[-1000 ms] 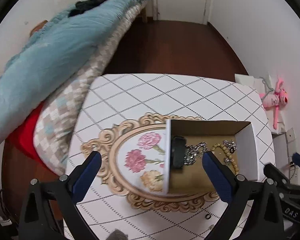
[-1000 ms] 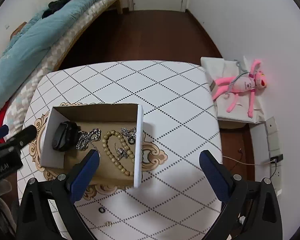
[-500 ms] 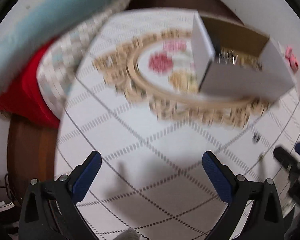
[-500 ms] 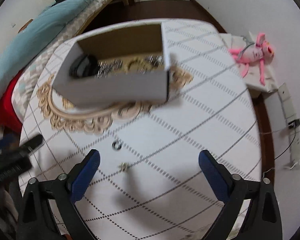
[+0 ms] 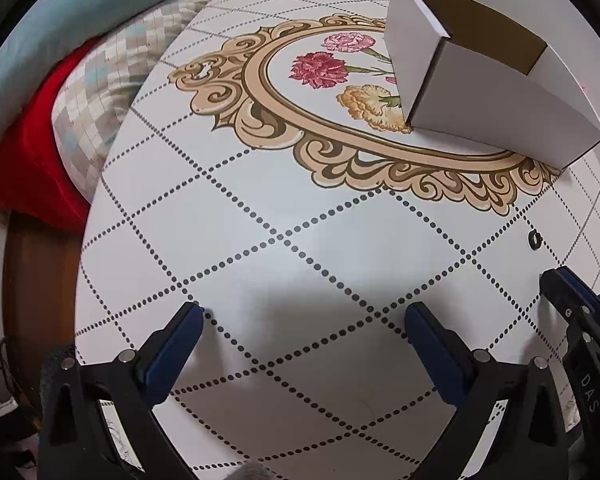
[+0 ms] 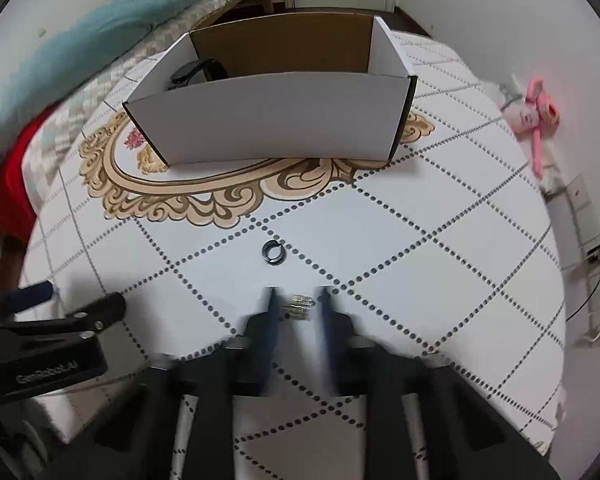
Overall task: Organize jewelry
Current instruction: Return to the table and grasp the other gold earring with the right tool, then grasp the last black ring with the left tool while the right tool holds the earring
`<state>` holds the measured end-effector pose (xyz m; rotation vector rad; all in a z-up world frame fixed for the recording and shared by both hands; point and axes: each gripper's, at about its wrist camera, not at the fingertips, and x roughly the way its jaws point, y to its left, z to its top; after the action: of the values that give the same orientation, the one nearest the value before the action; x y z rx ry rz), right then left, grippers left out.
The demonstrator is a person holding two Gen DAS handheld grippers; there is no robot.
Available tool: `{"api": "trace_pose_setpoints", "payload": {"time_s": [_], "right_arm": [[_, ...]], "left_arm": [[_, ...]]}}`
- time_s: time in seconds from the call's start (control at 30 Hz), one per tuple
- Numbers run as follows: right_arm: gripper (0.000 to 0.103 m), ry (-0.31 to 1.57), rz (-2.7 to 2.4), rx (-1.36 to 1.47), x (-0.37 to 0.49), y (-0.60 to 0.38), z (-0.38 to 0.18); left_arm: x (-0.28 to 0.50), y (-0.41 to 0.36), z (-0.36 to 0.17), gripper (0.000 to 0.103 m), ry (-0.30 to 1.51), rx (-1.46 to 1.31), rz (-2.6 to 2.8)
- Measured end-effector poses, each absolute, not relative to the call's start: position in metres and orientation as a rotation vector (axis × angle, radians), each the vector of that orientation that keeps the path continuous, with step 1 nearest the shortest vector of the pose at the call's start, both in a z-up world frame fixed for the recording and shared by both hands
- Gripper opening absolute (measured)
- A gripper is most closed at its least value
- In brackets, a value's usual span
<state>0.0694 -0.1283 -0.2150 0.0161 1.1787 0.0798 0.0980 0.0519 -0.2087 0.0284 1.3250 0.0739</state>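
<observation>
A white cardboard box (image 6: 268, 116) stands on the table (image 6: 420, 280); a black item (image 6: 192, 72) shows inside it. The box also shows in the left wrist view (image 5: 492, 92). A small black ring (image 6: 273, 249) lies on the table in front of the box, also in the left wrist view (image 5: 535, 237). A small gold piece of jewelry (image 6: 299, 303) lies between the tips of my right gripper (image 6: 298, 300), whose blurred fingers stand narrowly apart around it. My left gripper (image 5: 300, 320) is wide open and empty, low over the table.
A bed with a teal blanket (image 6: 80, 36) and red cover (image 5: 32, 152) borders the table's left side. A pink plush toy (image 6: 536, 112) lies by the right wall. The left gripper shows in the right wrist view (image 6: 48, 320).
Both grippers have dropped from above the box to low over the near table. The right gripper's fingers have narrowed from wide open to close around the gold piece.
</observation>
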Motion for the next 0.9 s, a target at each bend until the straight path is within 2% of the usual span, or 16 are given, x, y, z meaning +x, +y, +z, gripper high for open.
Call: {"api": "trace_pose_setpoints", "payload": {"time_s": [0.1, 0.17, 0.63, 0.8, 0.87, 0.9], "right_arm": [[0.013, 1.171, 0.090, -0.009, 0.067, -0.126, -0.214], [0.006, 1.165, 0.100, 0.030, 0.067, -0.131, -0.211], [0.006, 1.152, -0.047, 0.218, 0.075, -0.225, -0.197], [0.006, 1.149, -0.073, 0.234, 0.077, -0.242, -0.196], [0.006, 1.149, -0.077, 0.241, 0.078, -0.245, -0.197], [0.006, 1.148, -0.078, 0.245, 0.078, -0.247, -0.198]], "left_arm": [[0.097, 0.040, -0.205, 0.103, 1.303, 0.093, 0.085], [0.096, 0.030, -0.200, 0.103, 1.283, 0.112, 0.073], [0.116, -0.078, -0.193, 0.102, 1.223, 0.127, -0.130], [0.122, -0.087, -0.202, 0.068, 1.220, 0.160, -0.150], [0.122, -0.084, -0.202, 0.046, 1.198, 0.143, -0.173], [0.121, -0.086, -0.201, 0.041, 1.193, 0.141, -0.182]]}}
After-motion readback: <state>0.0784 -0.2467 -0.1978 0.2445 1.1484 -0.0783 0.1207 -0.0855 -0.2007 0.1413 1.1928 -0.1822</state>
